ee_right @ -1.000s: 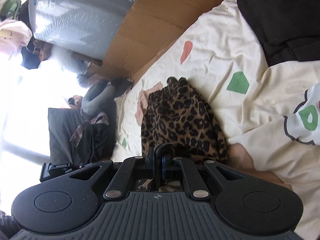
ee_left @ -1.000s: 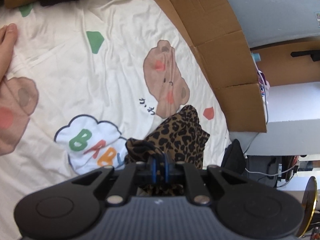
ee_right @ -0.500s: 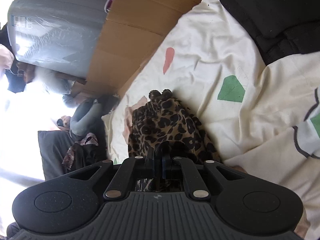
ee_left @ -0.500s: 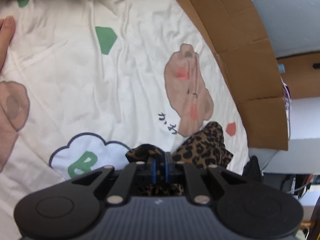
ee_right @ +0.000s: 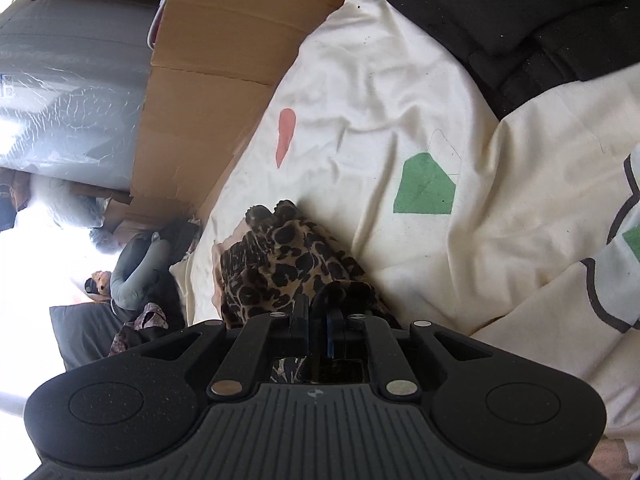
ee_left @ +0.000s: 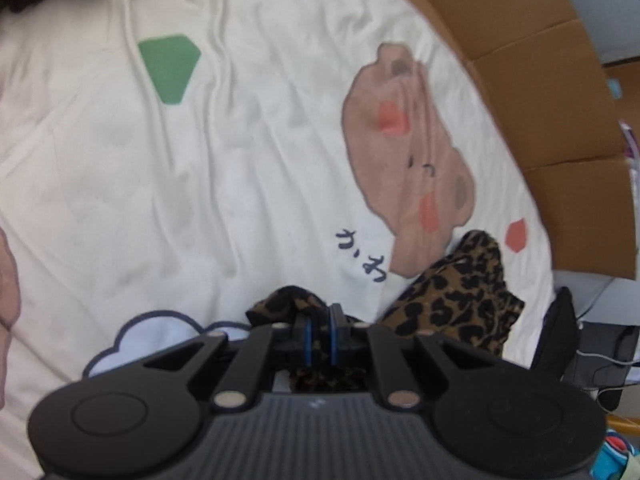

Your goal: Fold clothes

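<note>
- Left claw: clamped on leopard cloth.
- Right claw: jaws opening, cloth between them.
- Cloth bunched on bedsheet, beside its bear print, near cardboard.

leopard cloth partly hid behind left gripper | black clothes cut by edge
</note>
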Demonstrator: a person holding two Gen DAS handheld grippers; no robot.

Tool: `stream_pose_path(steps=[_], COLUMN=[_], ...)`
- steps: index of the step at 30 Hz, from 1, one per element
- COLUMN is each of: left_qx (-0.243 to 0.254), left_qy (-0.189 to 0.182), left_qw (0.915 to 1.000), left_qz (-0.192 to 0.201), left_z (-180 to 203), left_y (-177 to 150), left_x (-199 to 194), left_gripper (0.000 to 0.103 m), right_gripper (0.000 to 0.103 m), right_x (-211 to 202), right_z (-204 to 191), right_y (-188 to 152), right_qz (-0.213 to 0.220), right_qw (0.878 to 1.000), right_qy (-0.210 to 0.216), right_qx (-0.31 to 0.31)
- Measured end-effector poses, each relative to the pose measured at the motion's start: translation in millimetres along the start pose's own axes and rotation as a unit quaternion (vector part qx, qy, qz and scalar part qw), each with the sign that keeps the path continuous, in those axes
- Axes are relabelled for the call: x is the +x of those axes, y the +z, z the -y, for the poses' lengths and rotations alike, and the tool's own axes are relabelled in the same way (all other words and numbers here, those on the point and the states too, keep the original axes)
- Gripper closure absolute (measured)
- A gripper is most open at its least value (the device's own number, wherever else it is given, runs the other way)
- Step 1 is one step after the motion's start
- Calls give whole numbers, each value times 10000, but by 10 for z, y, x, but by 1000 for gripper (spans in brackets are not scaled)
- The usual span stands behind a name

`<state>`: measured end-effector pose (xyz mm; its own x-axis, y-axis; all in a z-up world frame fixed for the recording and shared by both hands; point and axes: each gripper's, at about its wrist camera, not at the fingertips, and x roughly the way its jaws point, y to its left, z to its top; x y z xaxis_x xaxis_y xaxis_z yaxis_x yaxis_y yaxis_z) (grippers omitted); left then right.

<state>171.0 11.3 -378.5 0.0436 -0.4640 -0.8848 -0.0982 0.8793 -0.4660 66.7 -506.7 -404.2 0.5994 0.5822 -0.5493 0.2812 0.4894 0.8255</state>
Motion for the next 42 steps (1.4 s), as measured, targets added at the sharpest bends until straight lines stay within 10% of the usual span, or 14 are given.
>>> stream_pose_path(steps=[16, 36, 42], left_qx=[1455, 2849, 3427], left_qy=[1165, -182, -154], left_qw=[9721, 9534, 9351], left_qz=[-1422, -979, -889], left_z=[509, 734, 724], left_y=[426, 467, 402], left_x=[312, -306, -345], left_gripper=[91, 70, 68], right_gripper=[93, 81, 57], right_x=[-15, -505, -446], right_z=[-78, -351, -499], right_y=[-34, -95, -267], right_qz=[75, 731, 497], right_qw=[9994, 9908, 9849], right_qy=[-216, -688, -992], right_qx=[-241, -912, -1326])
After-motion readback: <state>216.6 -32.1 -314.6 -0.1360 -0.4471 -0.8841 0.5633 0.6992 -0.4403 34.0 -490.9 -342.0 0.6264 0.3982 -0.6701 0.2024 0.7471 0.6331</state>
